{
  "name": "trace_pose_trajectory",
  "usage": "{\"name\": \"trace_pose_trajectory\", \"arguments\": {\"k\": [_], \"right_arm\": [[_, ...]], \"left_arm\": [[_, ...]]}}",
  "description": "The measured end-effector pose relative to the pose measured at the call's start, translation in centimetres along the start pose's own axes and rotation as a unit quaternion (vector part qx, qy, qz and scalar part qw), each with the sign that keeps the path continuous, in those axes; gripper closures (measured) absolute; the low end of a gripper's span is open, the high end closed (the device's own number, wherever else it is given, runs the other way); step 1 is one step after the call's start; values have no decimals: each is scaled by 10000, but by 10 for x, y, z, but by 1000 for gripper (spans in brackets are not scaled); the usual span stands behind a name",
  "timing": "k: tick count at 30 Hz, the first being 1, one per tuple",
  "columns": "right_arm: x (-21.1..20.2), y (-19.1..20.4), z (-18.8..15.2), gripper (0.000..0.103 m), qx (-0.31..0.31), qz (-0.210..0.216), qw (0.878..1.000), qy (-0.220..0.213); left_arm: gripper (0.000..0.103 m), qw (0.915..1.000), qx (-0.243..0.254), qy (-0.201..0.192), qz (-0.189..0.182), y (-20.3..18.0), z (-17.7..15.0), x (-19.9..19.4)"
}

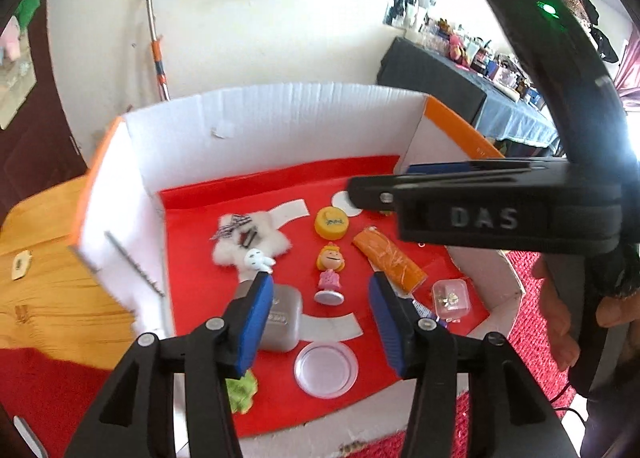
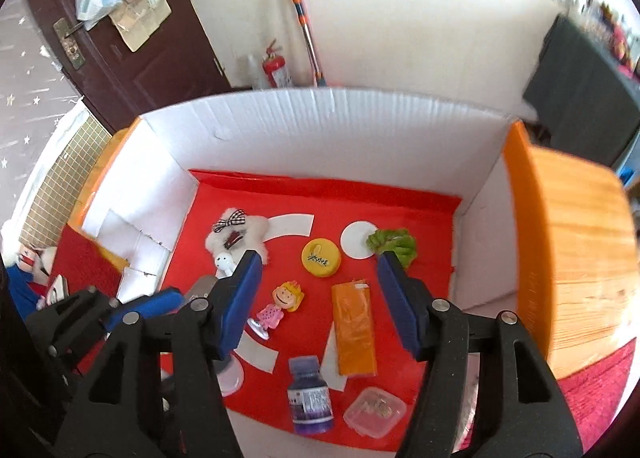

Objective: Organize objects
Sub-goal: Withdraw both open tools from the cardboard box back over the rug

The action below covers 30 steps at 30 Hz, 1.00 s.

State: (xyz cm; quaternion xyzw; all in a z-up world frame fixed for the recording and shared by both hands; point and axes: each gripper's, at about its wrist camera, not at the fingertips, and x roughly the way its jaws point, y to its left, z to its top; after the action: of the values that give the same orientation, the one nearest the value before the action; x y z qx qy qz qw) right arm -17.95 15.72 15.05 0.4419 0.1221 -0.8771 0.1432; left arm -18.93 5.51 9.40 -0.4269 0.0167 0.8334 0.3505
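The box (image 2: 320, 125) walls are white corrugated board, matt, with glossy orange outsides. Its floor is a smooth red sheet (image 2: 360, 197) with a slight sheen. The fluffy toy (image 2: 236, 238) at far left looks like white plush. The cap (image 2: 321, 257) is smooth yellow plastic. The orange packet (image 2: 355, 330) is wrapped in shiny film. The case (image 2: 374, 412) at near right is clear plastic. The table (image 2: 580, 250) is varnished wood.

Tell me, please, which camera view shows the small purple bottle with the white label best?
The right wrist view: the small purple bottle with the white label lies fully visible on the red mat. In the left wrist view only a sliver of its label shows behind the gripper finger.
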Motion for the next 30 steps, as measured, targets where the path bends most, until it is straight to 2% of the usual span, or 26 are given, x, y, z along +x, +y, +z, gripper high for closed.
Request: {"name": "trace_pose_trajectory", "arguments": {"k": [8, 11, 16, 20, 25, 30], "right_arm": [[-40, 16, -20, 43, -246, -227, 9972, -671], [-56, 15, -34, 35, -344, -297, 9945, -939], [-82, 8, -58, 30, -385, -410, 9896, -1327], [-94, 5, -76, 23, -378, -483, 9859, -1557], [-91, 5, -97, 17, -398, -627, 9822, -1727], [-75, 5, -110, 17, -435, -713, 9809, -1758]], "left_arm": [[26, 9976, -81, -561, 385, 9, -5, -29], [19, 9958, -106, -737, 532, 9, -7, -40], [5, 9919, -212, -1024, 726, 9, -16, -54], [1, 9880, -262, -1238, 883, 8, -24, -63], [0, 9853, -346, -1359, 973, 10, -32, -62], [0, 9835, -381, -1398, 1088, 9, -38, -46]]}}
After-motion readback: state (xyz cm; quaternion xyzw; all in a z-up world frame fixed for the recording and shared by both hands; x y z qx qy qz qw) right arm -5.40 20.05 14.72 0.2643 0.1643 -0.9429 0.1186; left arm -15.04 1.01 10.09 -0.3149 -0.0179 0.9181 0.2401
